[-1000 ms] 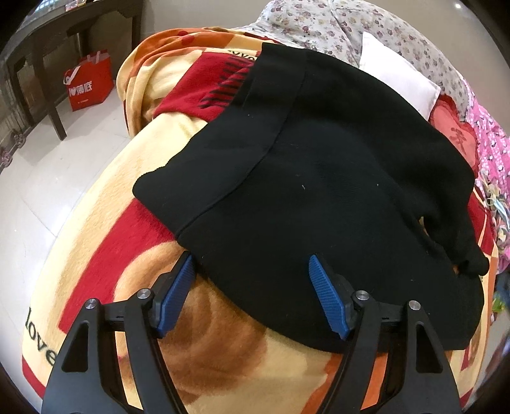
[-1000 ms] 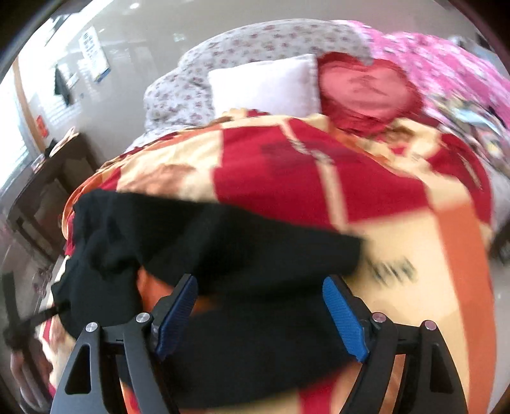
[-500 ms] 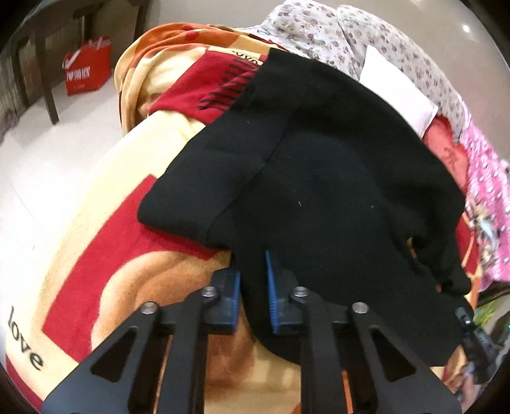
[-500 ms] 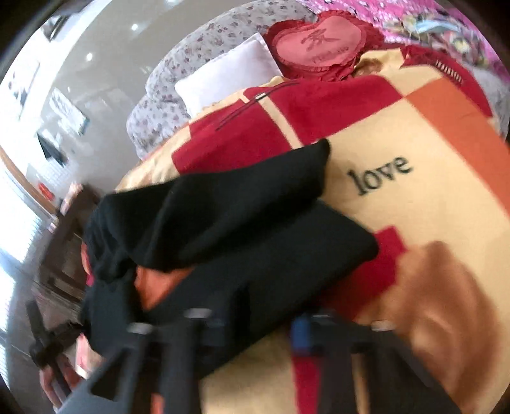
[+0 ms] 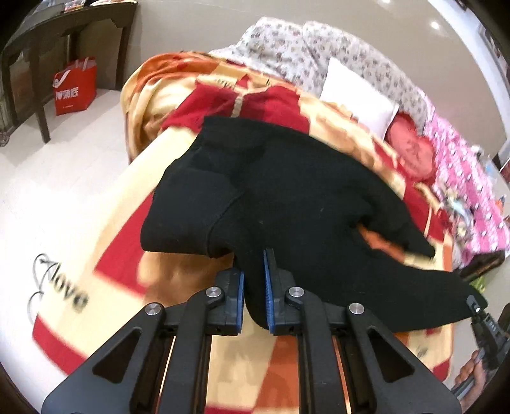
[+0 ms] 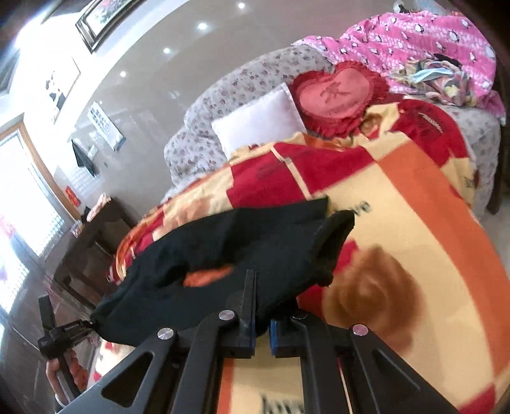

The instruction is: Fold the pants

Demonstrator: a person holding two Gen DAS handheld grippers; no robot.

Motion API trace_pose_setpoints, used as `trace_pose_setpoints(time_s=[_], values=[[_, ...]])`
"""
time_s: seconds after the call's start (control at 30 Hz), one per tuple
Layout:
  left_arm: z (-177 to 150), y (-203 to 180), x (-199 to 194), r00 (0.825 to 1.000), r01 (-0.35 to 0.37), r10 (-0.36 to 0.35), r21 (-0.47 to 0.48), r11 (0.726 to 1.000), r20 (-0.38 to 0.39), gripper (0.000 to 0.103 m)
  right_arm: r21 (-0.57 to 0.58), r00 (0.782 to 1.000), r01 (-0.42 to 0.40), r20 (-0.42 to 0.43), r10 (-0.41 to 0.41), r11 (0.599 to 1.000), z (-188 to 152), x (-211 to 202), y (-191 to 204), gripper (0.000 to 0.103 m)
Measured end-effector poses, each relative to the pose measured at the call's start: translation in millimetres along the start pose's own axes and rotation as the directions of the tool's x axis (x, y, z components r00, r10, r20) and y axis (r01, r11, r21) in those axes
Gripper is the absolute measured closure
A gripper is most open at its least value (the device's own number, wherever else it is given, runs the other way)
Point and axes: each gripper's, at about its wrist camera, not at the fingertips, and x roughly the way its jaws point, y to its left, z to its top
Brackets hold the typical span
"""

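Soft, limp black knit pants (image 5: 296, 203) lie across a red, orange and cream fleece blanket (image 5: 105, 242) on a bed (light, likely to sag), near edge pinched by the clenched left gripper (image 5: 254, 286) and right gripper (image 6: 261, 331).

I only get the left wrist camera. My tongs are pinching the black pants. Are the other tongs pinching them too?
Observer: Yes. In the right wrist view, the right tongs are shut on an edge of the pants.
Operator: Can you see my tongs from there?
Observer: Yes. The left tongs show at the bottom left, at the other end of the pants, with a hand on their handle.
Operator: Is there anything on the wall?
Observer: A framed picture hangs high up on it.
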Motion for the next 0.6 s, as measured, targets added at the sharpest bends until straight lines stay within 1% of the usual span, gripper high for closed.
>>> trace_pose_setpoints(time_s=[0.07, 0.1, 0.17, 0.2, 0.23, 0.3, 0.33, 0.4, 0.43, 0.47, 0.5, 0.6], values=[[-14.3, 7.5, 4.1, 0.999, -0.031, 0.032, 0.006, 0.999, -0.028, 0.093, 0.012, 0.996, 0.058, -0.074, -0.056, 0.998, -12.4, 7.4, -14.3, 0.098], [-21.9, 9.4, 7.3, 0.998, -0.05, 0.05, 0.013, 0.999, -0.044, 0.093, 0.038, 0.989, 0.096, -0.12, -0.09, 0.995, -19.5, 14.8, -24.9, 0.097], [-31.7, 13.1, 16.0, 0.993, -0.073, 0.075, 0.032, 0.997, -0.086, 0.093, 0.07, 0.976, 0.146, -0.171, -0.132, 0.987, -25.2, 21.5, -36.4, 0.094], [-35.0, 14.0, 18.5, 0.991, -0.087, 0.09, 0.036, 0.996, -0.101, 0.092, 0.079, 0.971, 0.171, -0.181, -0.154, 0.982, -26.1, 21.5, -39.9, 0.094], [-36.9, 14.4, 16.5, 0.991, -0.092, 0.095, 0.035, 0.995, -0.098, 0.09, 0.079, 0.969, 0.196, -0.172, -0.18, 0.978, -24.3, 19.0, -40.4, 0.09], [-37.5, 14.2, 6.0, 0.99, -0.111, 0.114, 0.05, 0.993, -0.081, 0.086, 0.062, 0.967, 0.234, -0.122, -0.225, 0.97, -16.5, 6.7, -33.9, 0.089], [-37.0, 14.8, 0.5, 0.989, -0.127, 0.131, 0.058, 0.99, -0.069, 0.086, 0.05, 0.968, 0.236, -0.1, -0.23, 0.97, -12.6, 1.9, -28.7, 0.088], [-35.1, 15.5, -13.5, 0.983, -0.179, 0.182, 0.073, 0.981, -0.026, 0.086, 0.009, 0.972, 0.228, -0.054, -0.227, 0.974, -4.7, -6.1, -11.1, 0.084], [-34.2, 18.2, -17.1, 0.981, -0.193, 0.195, 0.078, 0.978, -0.014, 0.086, -0.009, 0.976, 0.214, -0.045, -0.215, 0.977, -3.2, -6.5, -5.2, 0.081], [-33.9, 19.9, -22.6, 0.979, -0.201, 0.202, 0.082, 0.976, -0.001, 0.086, -0.034, 0.982, 0.186, -0.041, -0.187, 0.982, -1.9, -4.7, 3.8, 0.078], [-33.3, 21.6, -26.1, 0.98, -0.199, 0.199, 0.08, 0.977, 0.004, 0.086, -0.068, 0.99, 0.132, -0.047, -0.135, 0.989, -2.2, 0.3, 16.2, 0.078], [-30.0, 21.4, -30.5, 0.983, -0.184, 0.184, 0.073, 0.98, 0.015, 0.086, -0.12, 0.996, 0.018, -0.088, -0.029, 0.993, -8.3, 19.5, 44.4, 0.078]])
